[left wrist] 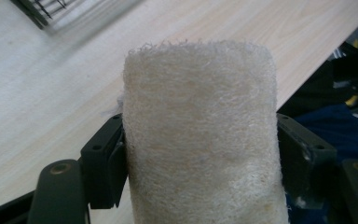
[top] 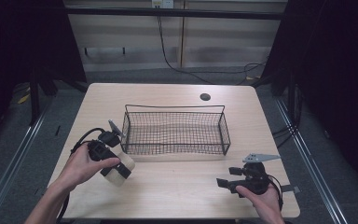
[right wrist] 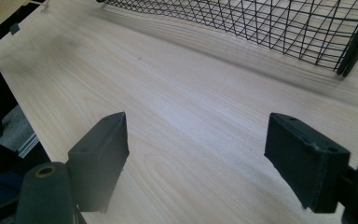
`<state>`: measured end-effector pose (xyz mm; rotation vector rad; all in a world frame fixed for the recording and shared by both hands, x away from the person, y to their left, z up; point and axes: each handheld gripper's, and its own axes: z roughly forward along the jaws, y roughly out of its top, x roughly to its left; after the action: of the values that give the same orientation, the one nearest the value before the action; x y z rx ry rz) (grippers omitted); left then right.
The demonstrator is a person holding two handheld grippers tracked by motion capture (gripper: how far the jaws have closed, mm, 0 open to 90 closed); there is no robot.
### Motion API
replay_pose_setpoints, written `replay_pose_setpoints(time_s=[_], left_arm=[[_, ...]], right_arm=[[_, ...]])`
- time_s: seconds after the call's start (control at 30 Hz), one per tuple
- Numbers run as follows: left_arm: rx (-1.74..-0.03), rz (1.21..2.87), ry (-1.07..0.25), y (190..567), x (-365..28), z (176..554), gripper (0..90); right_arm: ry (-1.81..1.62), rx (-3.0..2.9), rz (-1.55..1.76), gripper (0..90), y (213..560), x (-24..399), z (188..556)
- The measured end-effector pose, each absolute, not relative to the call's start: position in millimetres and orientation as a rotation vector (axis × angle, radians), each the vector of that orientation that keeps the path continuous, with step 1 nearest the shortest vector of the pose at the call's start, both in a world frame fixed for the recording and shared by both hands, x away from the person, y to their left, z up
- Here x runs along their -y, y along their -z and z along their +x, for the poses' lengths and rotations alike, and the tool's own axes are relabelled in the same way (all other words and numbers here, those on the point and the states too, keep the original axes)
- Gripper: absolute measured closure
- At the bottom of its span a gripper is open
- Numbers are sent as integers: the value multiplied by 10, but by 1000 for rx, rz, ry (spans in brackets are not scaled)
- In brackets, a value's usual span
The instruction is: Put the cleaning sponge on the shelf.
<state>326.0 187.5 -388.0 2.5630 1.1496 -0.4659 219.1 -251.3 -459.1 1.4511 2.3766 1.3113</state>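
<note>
A pale wood table (top: 177, 186) with rounded corners carries a black wire basket (top: 175, 130) at its middle. Beyond the basket, toward the far edge, a dark round hole (top: 205, 97) sits in the tabletop.

Bare forearms, no sleeves in high view. Left hand-held gripper (top: 117, 171): black body, black looped cable, small grey three-cornered plate on top. Right hand-held gripper (top: 225, 177): black, larger grey three-cornered plate, black cable behind. Up close: matte black blocky jaws, small screw holes in the pads (right wrist: 99, 154), brass-toned inserts in rounded pivot bosses, edges scuffed on the left unit.
</note>
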Motion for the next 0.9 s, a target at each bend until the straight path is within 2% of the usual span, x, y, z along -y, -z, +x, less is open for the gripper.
replay_pose_setpoints(time_s=[0.9], left_arm=[[-1135,2539,439,3548,-1890,3481,280]], right_arm=[[-1305,-2368,1464,194,4591,2517,2197]])
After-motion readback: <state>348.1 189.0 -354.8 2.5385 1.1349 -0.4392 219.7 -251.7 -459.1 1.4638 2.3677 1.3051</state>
